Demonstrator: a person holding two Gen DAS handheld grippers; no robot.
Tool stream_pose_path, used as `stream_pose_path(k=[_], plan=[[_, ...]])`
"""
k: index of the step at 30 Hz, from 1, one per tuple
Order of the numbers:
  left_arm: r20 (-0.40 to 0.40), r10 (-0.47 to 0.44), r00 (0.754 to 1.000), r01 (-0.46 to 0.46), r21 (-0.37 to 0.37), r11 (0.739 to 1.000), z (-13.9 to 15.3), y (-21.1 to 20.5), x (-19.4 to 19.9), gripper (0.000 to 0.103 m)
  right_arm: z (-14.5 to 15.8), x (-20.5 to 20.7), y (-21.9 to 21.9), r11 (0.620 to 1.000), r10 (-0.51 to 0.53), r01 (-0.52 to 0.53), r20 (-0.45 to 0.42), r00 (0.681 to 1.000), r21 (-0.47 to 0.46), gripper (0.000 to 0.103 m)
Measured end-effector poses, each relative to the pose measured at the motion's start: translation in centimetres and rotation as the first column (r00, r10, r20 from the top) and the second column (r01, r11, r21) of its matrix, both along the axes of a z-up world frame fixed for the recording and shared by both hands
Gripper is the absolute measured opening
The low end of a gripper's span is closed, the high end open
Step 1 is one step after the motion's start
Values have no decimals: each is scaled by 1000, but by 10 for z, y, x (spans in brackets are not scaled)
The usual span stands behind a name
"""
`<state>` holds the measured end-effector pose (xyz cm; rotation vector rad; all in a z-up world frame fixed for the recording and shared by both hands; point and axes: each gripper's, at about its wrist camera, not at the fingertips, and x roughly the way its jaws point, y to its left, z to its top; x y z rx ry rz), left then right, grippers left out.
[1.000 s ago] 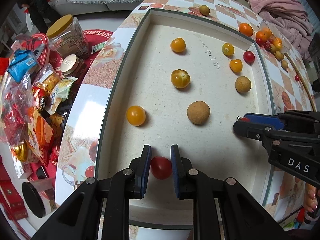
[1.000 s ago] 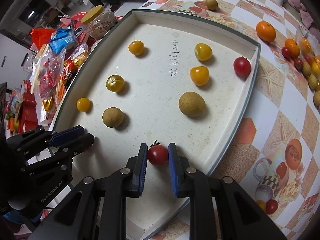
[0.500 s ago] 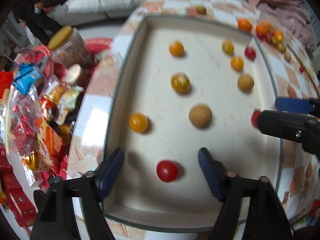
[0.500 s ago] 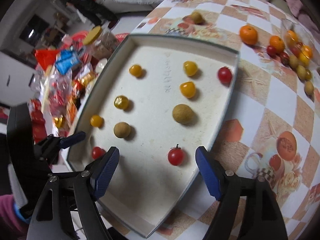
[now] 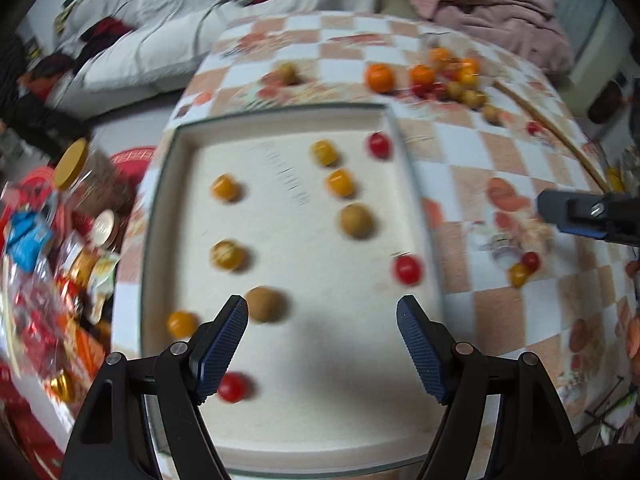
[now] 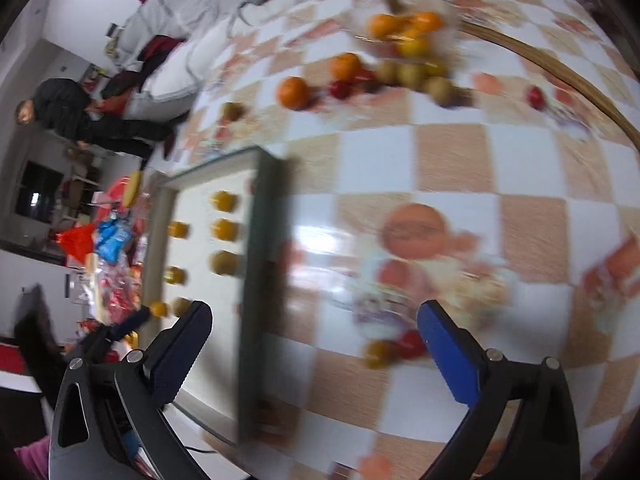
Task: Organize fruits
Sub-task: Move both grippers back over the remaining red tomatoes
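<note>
Left gripper (image 5: 322, 340) wide open, empty; right gripper (image 6: 314, 346) opening, empty. We judge round fruit on the tray (image 5: 412, 184) may roll if nudged.

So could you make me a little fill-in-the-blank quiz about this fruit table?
1. The white tray holds ___ red tomatoes.
2. Nothing is between the fingers of the left hand-held gripper, so it is ___.
3. The tablecloth has a ___ pattern.

Missing words: three; open; checkered
</note>
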<state>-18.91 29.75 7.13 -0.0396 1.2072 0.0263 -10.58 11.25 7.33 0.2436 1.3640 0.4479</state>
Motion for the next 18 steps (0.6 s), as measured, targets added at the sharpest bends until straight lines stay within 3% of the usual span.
stream_pose_path(k=[5, 10, 18], plan=[[16, -114, 993, 114, -35, 993, 7, -48, 9, 77, -7, 1, -27, 978, 0, -2, -7, 1000, -207, 103], [4, -188, 982, 188, -72, 979, 3, -89, 14, 77, -12, 8, -66, 962, -70, 66, -4, 998, -265, 103], [-22, -213, 977, 210, -86, 974, -24, -123, 28, 77, -21, 27, -101, 954, -97, 98, 17, 995, -284, 103]])
